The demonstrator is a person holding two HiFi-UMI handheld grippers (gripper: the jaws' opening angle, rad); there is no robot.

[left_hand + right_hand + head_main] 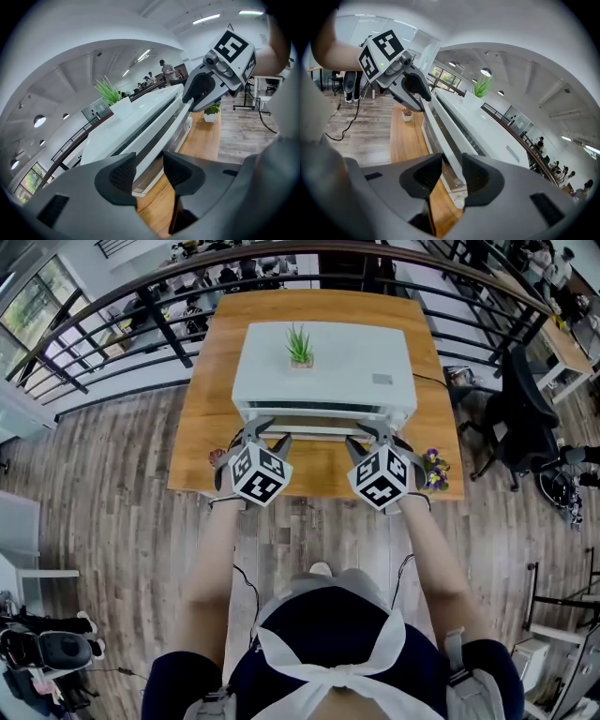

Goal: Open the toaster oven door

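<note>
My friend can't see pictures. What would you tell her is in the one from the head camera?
Seen from above, a person's left gripper and right gripper grip the door handle of a white toaster oven, whose door looks closed. The oven stands on a wooden table, with a small green plant on top.

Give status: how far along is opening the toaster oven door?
Done: left gripper and right gripper are at the front of the toaster oven. In hand: each is closed on the door handle, one toward each end. Left: the door looks fully shut, so the whole pull-open remains.
</note>
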